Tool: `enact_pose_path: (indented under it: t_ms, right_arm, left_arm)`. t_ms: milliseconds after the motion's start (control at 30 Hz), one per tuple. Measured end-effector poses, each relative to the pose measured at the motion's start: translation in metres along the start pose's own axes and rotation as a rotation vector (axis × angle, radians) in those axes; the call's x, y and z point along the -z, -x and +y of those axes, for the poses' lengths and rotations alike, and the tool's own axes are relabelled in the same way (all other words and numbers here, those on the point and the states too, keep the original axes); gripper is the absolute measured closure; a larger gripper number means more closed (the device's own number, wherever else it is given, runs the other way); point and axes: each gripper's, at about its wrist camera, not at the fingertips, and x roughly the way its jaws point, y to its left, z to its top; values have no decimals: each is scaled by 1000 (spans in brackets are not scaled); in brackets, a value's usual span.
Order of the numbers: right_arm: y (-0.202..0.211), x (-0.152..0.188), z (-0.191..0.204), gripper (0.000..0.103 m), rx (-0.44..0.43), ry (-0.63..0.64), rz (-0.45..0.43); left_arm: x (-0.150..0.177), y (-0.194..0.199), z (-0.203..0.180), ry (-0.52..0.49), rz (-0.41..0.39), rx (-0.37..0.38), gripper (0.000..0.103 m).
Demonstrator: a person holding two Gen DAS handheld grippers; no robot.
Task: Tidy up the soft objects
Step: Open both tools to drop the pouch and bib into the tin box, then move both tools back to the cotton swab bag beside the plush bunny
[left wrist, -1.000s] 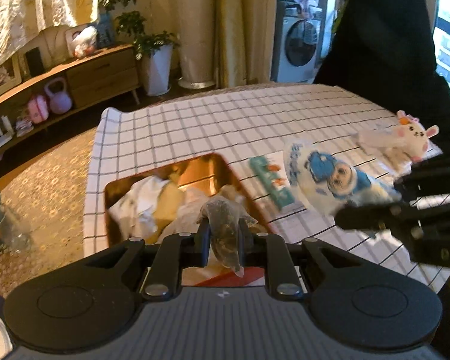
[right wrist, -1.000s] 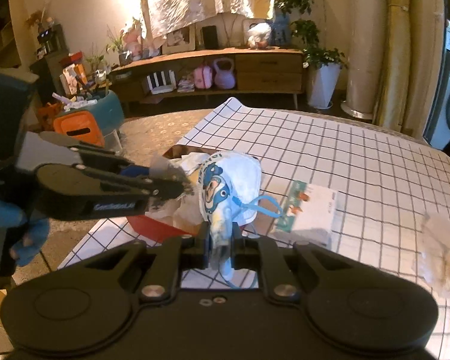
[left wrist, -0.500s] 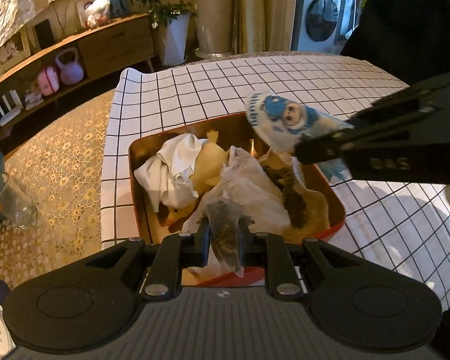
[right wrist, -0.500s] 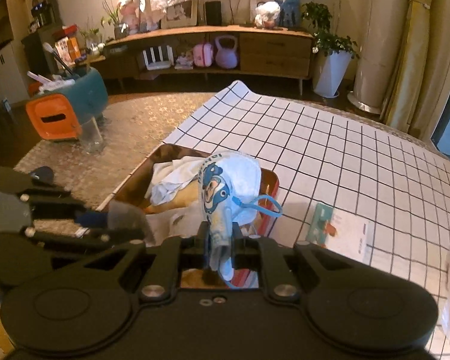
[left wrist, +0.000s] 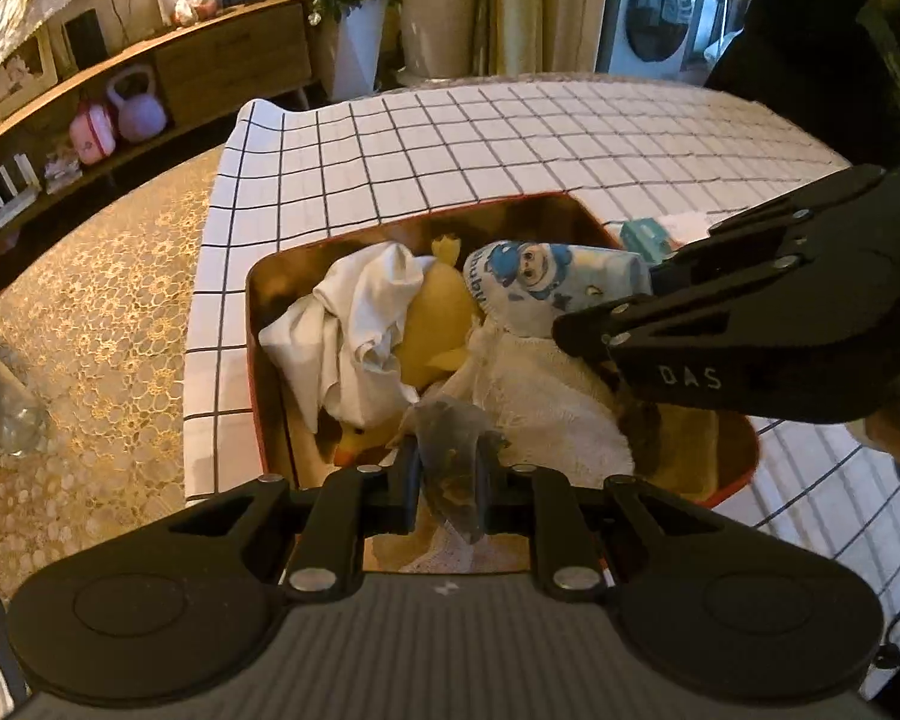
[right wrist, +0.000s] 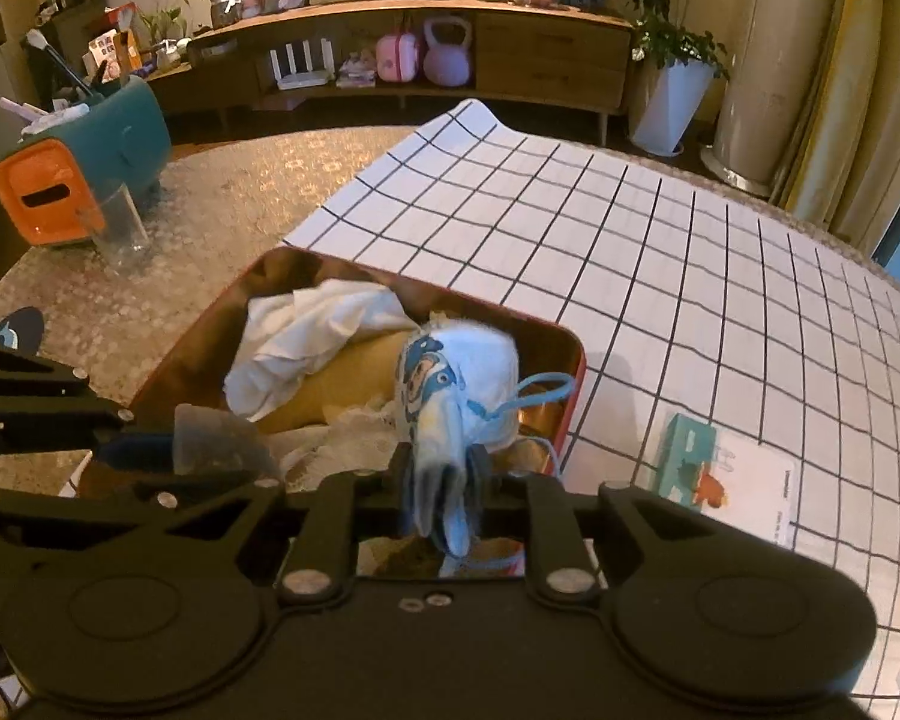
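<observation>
A red tin tray [left wrist: 257, 360] [right wrist: 486, 303] holds a white cloth [left wrist: 354, 330], a yellow plush duck [left wrist: 435, 324] and a fluffy white towel [left wrist: 546, 408]. My left gripper [left wrist: 447, 468] hangs over the tray's near edge, shut on a small translucent grey pouch [left wrist: 450, 450] [right wrist: 222, 438]. My right gripper [right wrist: 444, 480] [left wrist: 606, 303] reaches in from the right, low over the tray. Between its pads sits a blue and white cartoon face mask [right wrist: 456, 372] [left wrist: 546, 276]. The jaws are opening, with the pads still against the mask's folded end.
A checked tablecloth [right wrist: 630, 240] covers the table; the tray sits by its left edge. A teal and white packet [right wrist: 726, 480] lies right of the tray. On the carpet stand a glass [right wrist: 117, 222] and a teal and orange box [right wrist: 78, 180].
Both grippers have come down over the tray. The mask has travelled from the tablecloth side to low above the duck and towel. The pouch stays in the left gripper.
</observation>
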Motion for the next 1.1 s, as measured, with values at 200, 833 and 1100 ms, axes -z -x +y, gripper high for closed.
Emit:
enact_pose_path:
  t_ms: [200, 833, 1100]
  right_arm:
    - [0, 5, -1, 80, -12, -14, 0]
    - [36, 11, -1, 45, -38, -7, -69]
    - [72, 19, -5, 34, -43, -20, -124]
  left_arm:
    - [2, -5, -2, 4, 21, -1, 86]
    - [-4, 22, -16, -5, -36, -26, 32]
    - [-1, 48, -27, -7, -60, -33, 32]
